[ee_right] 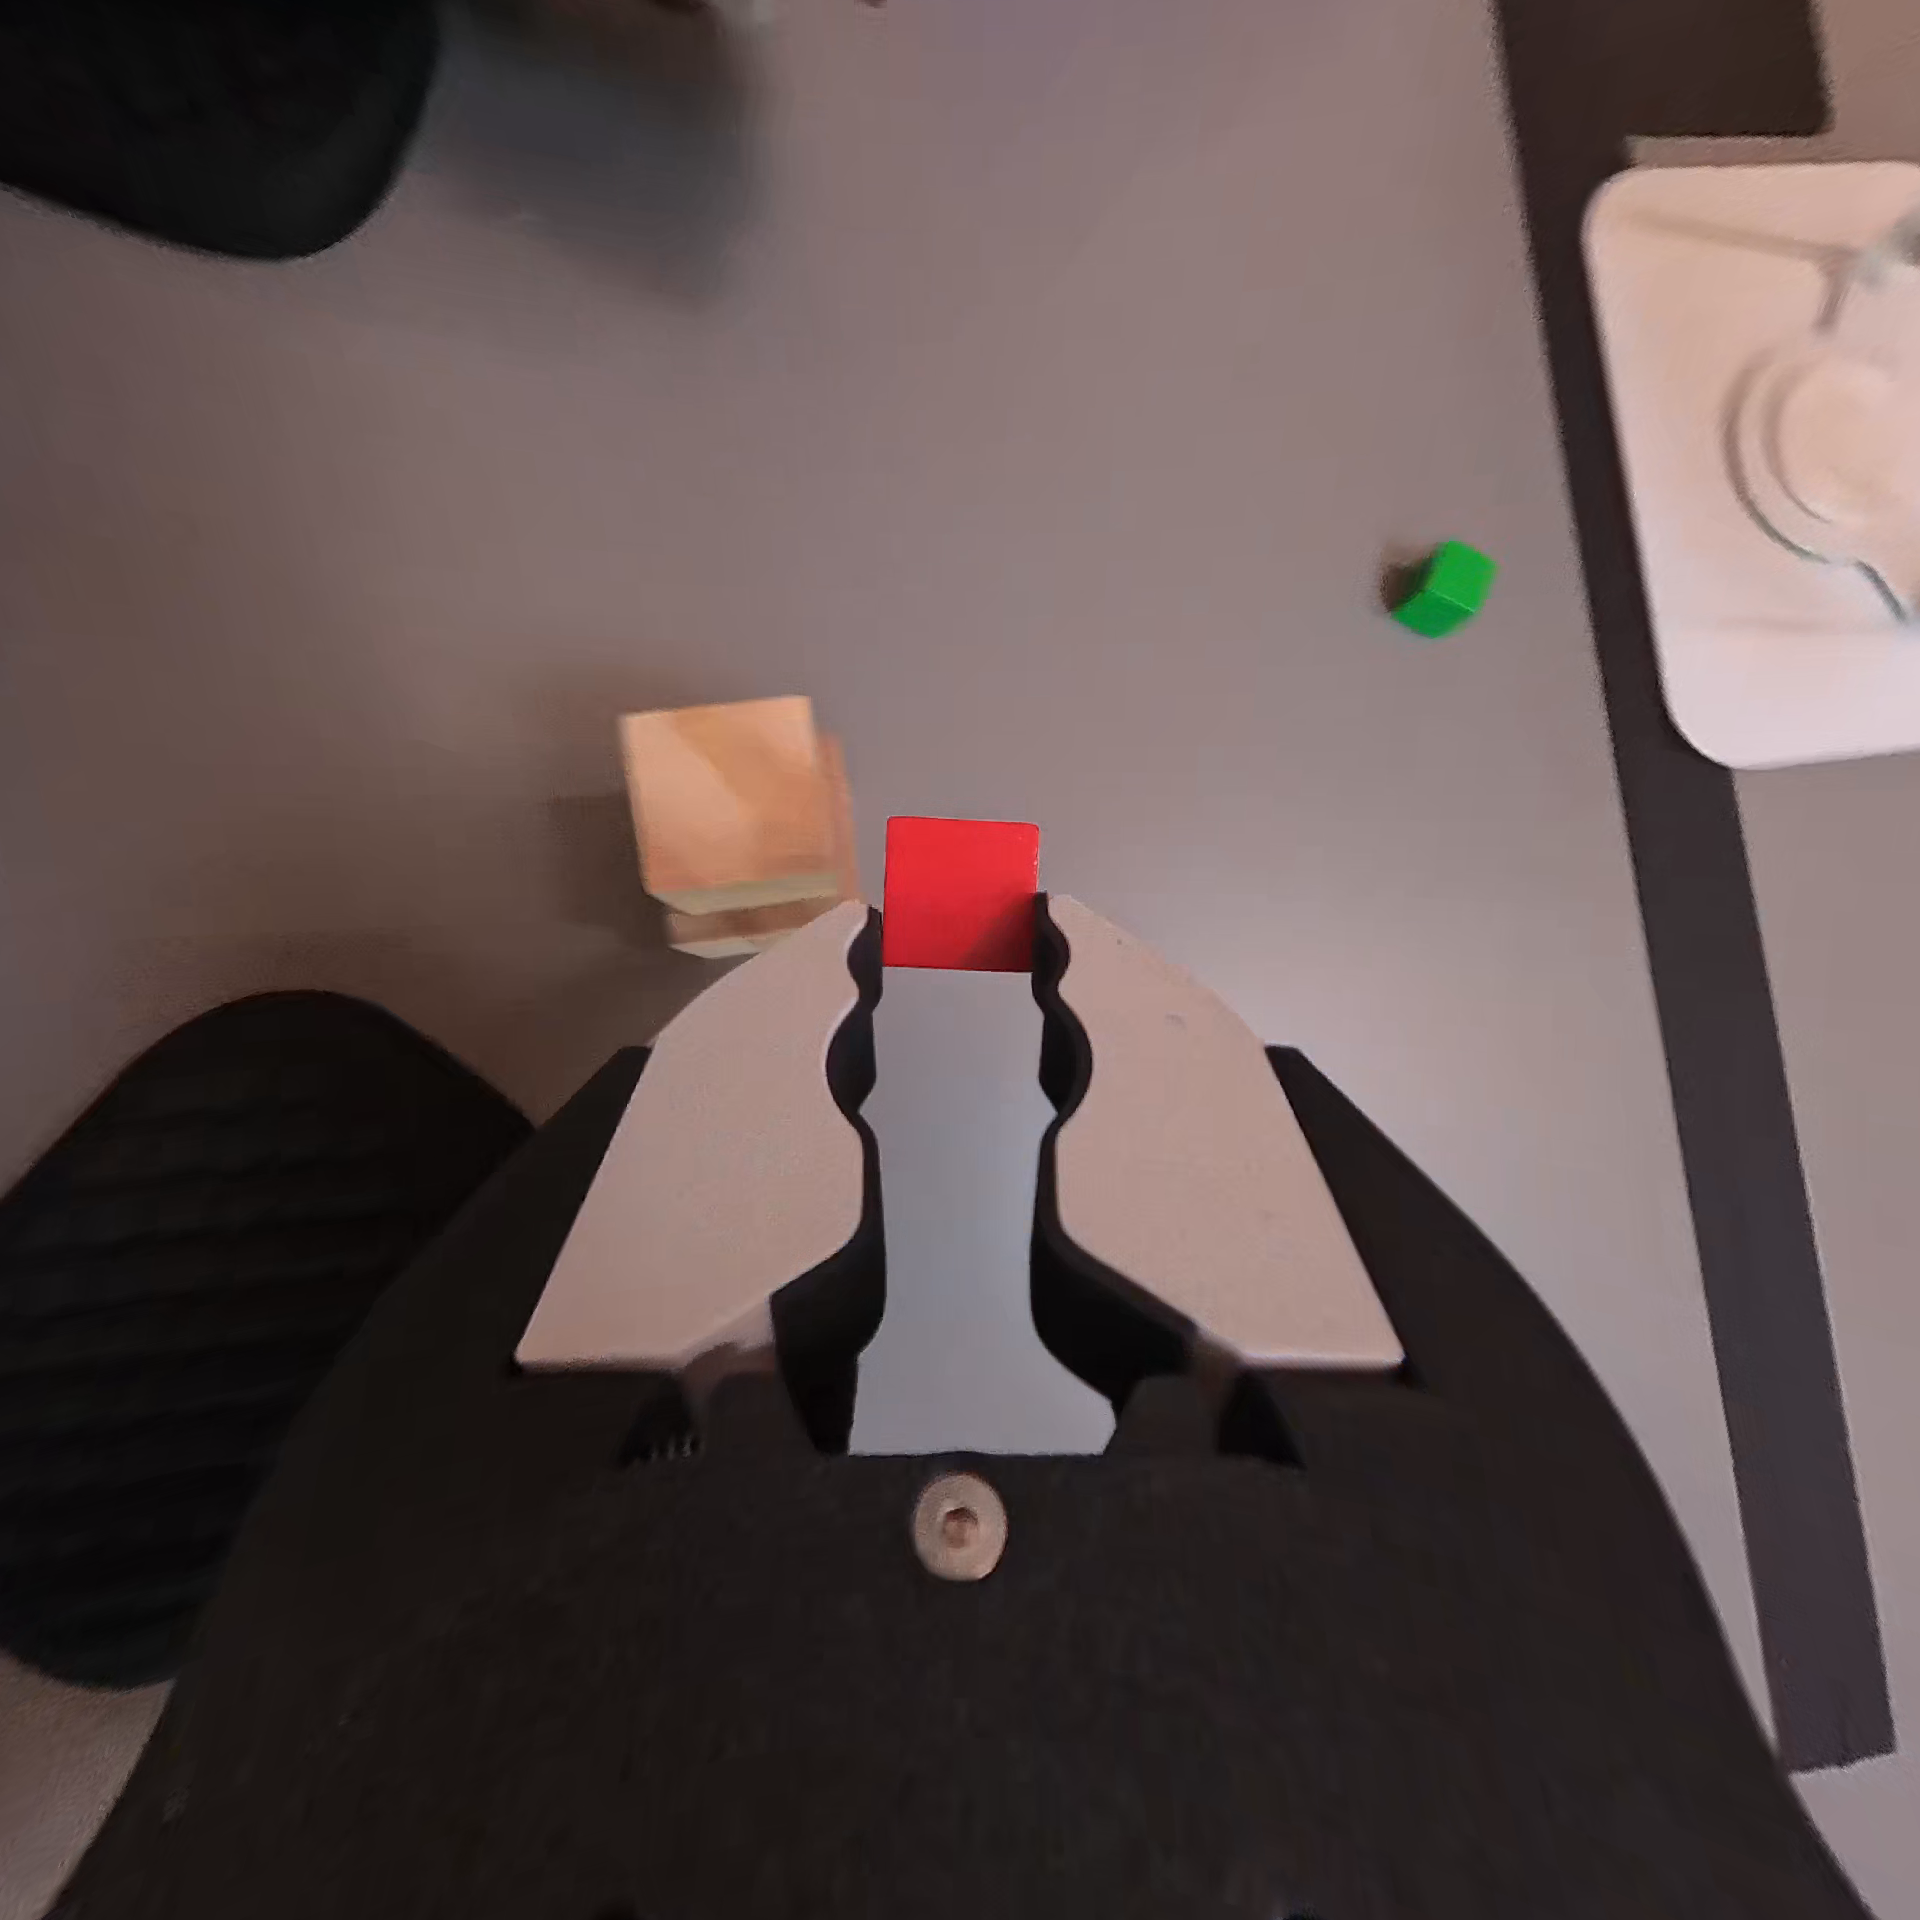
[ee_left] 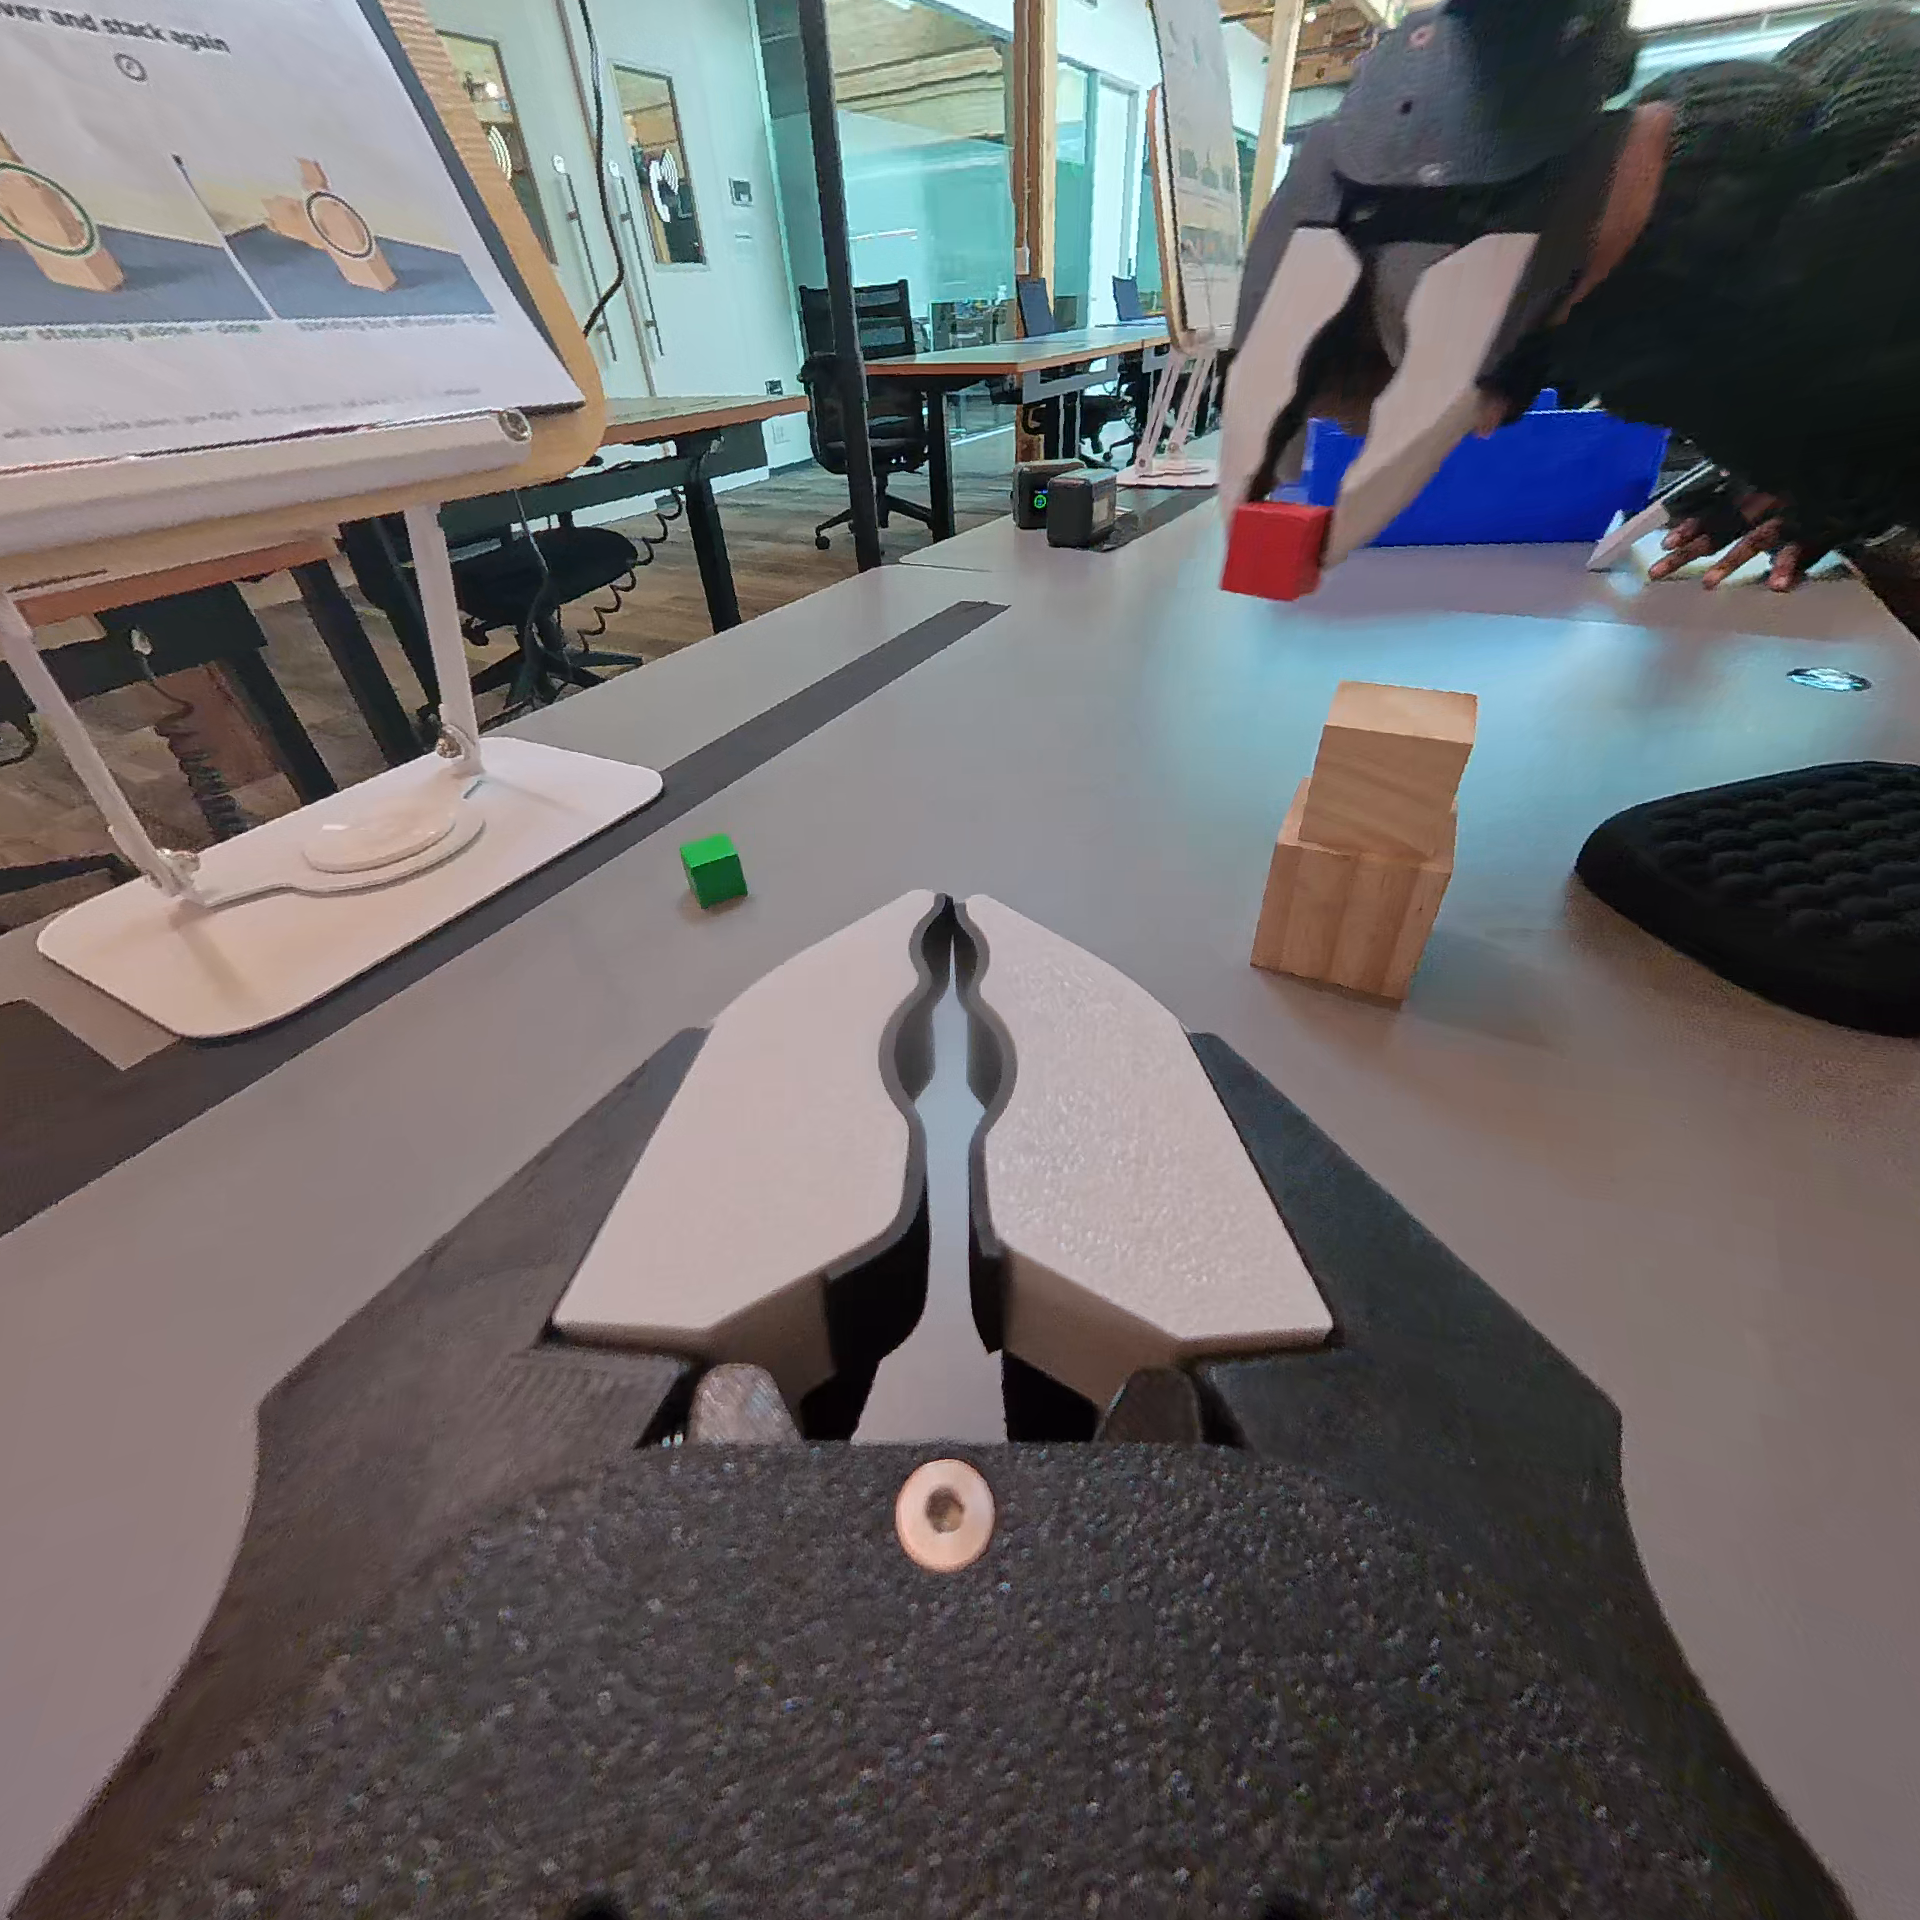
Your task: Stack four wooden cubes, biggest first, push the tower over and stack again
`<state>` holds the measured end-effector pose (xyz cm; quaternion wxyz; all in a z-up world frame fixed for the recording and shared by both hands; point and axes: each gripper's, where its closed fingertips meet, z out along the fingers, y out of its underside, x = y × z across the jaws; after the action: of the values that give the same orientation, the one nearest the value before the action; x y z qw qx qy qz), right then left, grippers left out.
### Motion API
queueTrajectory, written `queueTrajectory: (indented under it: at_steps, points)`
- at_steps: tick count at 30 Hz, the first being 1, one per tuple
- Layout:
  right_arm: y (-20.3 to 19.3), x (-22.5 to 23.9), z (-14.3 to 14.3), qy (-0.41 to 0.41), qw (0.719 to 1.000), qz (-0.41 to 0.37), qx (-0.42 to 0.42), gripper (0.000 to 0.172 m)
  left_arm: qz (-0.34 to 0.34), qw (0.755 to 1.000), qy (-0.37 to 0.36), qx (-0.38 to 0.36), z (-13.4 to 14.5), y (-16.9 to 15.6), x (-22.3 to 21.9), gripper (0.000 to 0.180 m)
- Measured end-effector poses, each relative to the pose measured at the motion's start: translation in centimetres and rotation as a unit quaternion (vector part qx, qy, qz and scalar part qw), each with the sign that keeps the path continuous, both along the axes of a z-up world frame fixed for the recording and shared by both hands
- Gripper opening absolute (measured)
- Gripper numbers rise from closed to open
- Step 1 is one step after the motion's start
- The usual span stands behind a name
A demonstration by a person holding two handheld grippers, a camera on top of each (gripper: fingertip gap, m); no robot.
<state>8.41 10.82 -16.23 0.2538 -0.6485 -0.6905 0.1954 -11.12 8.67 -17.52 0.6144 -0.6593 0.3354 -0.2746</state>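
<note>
Left wrist view: left gripper [ee_left: 951,914] closed on nothing, low over grey table [ee_left: 1039,727]; green cube [ee_left: 713,871] loose just ahead-left; two wooden blocks [ee_left: 1366,842] stacked, upper one askew; right gripper [ee_left: 1288,520] aloft, pinching red cube [ee_left: 1276,549].

Right wrist view: red cube [ee_right: 961,894] clamped between both pads, glossy, square-edged, above and just beside wooden stack [ee_right: 732,816]; not set down.

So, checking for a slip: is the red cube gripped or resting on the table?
Gripped: the right hand-held gripper pinches the red cube, lifted above the table.
</note>
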Motion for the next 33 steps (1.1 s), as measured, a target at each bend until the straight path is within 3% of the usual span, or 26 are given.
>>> queueTrajectory:
  at_steps: [4,9,29,33]
  points:
    - [-3.6,-1.6,-0.6,-0.036,0.998,0.042,0.002,0.028,0.003,1.000,0.008,0.009,0.1,-0.2,0.1,0.000]
    - [-5.0,-2.5,-1.4,-0.049,0.998,0.049,0.006,0.028,0.009,1.000,0.018,0.014,0.0,-0.1,0.0,0.000]
    - [-5.4,-2.6,-2.5,-0.088,0.992,0.091,0.001,0.029,0.011,0.999,0.038,0.001,-0.8,0.0,0.2,0.000]
    - [-5.4,-2.7,-2.1,-0.074,0.994,0.087,-0.003,0.038,0.010,0.999,0.038,0.002,-0.8,0.0,0.1,0.000]
